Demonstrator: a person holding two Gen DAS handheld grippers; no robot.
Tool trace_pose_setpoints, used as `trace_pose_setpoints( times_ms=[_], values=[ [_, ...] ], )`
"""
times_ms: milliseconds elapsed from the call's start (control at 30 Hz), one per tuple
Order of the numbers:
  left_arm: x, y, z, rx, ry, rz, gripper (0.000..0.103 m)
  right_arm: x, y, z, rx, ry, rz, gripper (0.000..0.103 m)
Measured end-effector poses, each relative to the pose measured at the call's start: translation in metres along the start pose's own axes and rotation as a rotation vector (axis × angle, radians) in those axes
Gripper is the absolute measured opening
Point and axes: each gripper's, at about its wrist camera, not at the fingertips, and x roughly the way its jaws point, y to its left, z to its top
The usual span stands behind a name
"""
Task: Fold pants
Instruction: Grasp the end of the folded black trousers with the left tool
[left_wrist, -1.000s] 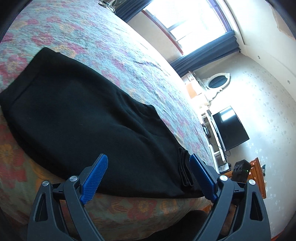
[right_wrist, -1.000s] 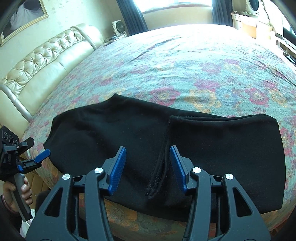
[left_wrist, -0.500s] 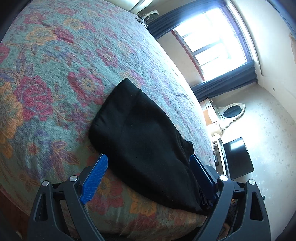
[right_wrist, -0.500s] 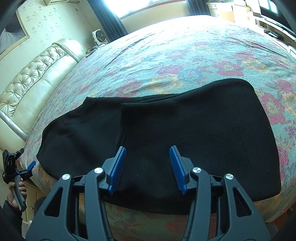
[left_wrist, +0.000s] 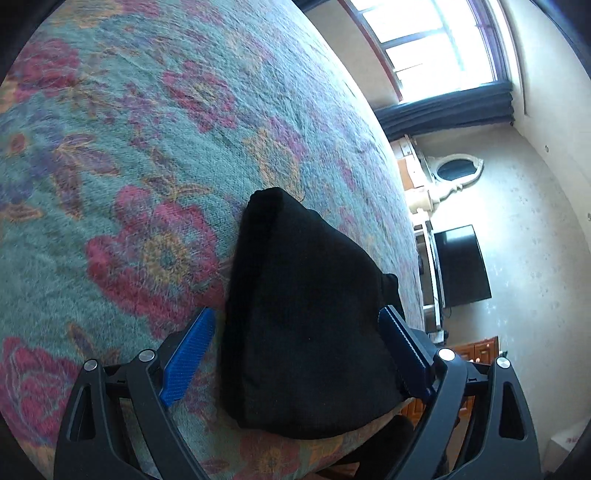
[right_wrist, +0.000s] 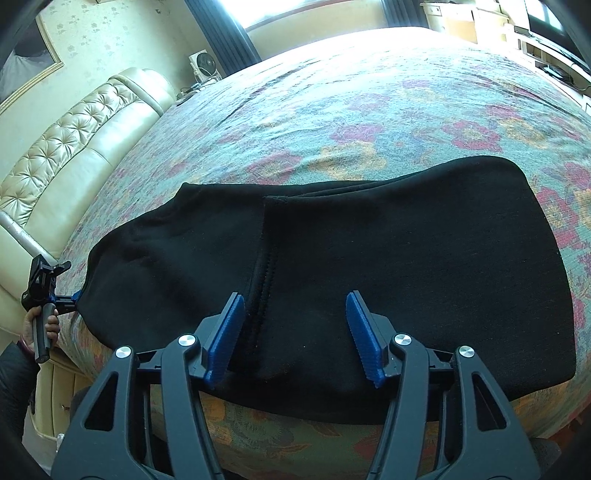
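Black pants (right_wrist: 369, 258) lie folded across the near edge of a floral bedspread (right_wrist: 369, 110), one layer's seamed edge running down the middle. My right gripper (right_wrist: 294, 336) hovers over the near hem, its blue jaws opening, with cloth below them but nothing pressed. In the left wrist view the pants' left end (left_wrist: 306, 314) fills the gap of my left gripper (left_wrist: 297, 354), which stands open wide around it, pads apart from the cloth. That left gripper (right_wrist: 74, 293) also shows at the pants' far left end, held by a hand (right_wrist: 37, 326).
A cream tufted headboard (right_wrist: 74, 147) curves along the bed's left side. A window with dark curtains (left_wrist: 443, 110), a black TV (left_wrist: 461, 266) and wooden furniture (left_wrist: 476, 354) stand beyond the bed's right end. The bedspread stretches wide behind the pants.
My left gripper has swept left along the pants to their end and sunk closer to the bed. My right gripper's jaws have spread wider and dropped slightly toward the hem.
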Motion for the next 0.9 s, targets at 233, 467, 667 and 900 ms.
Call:
trace_pose_setpoints(
  times_ms=[233, 467, 667, 900],
  values=[
    [0.027, -0.016, 0.006, 0.083, 0.126, -0.088, 0.089, 0.006, 0.003, 0.0, 0.006, 0.01, 0.008, 0.063],
    [0.031, -0.009, 0.005, 0.098, 0.139, -0.168, 0.089, 0.007, 0.0, 0.002, 0.027, 0.013, 0.028, 0.063],
    [0.041, -0.019, 0.001, 0.186, 0.153, -0.038, 0.047, 0.008, 0.001, 0.002, 0.02, 0.011, 0.025, 0.063],
    [0.037, -0.006, -0.001, 0.162, 0.127, -0.026, 0.029, 0.007, 0.0, 0.001, 0.023, 0.01, 0.03, 0.063]
  ],
)
